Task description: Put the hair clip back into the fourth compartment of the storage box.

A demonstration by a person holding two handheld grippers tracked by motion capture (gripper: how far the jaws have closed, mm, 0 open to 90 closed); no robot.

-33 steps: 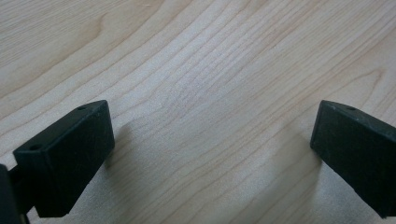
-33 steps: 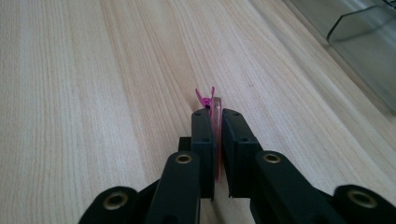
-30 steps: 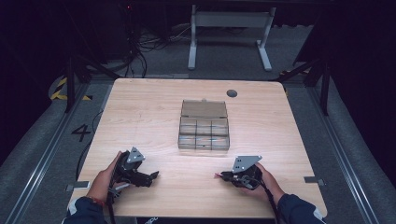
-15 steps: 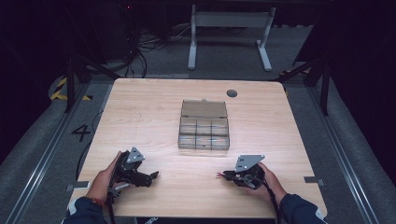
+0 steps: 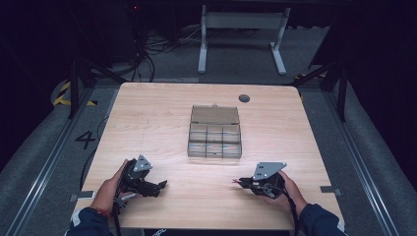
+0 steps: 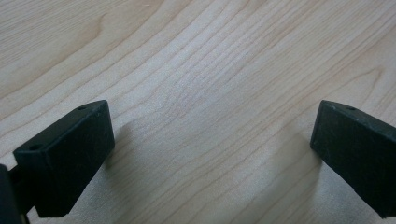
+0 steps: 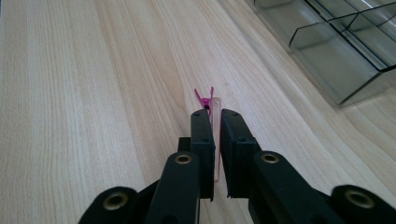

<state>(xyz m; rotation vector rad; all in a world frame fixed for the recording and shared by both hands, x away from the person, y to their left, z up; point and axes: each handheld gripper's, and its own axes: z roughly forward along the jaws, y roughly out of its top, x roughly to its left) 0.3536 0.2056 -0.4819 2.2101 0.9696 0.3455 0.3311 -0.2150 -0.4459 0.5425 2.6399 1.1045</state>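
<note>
Pink clip clamped in right tongs; left tongs wide apart over table.

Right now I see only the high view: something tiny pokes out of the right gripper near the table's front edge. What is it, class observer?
Observer: In the right gripper view, the right gripper is shut on a thin clear strip with a pink clip at its tip.
Operator: And the left gripper, is it carrying anything?
Observer: No. The left gripper has its jaws wide apart over bare wooden table.
Operator: Is the compartment box empty?
Observer: The near corner compartment of the clear box looks empty; I cannot tell about the others.
</note>
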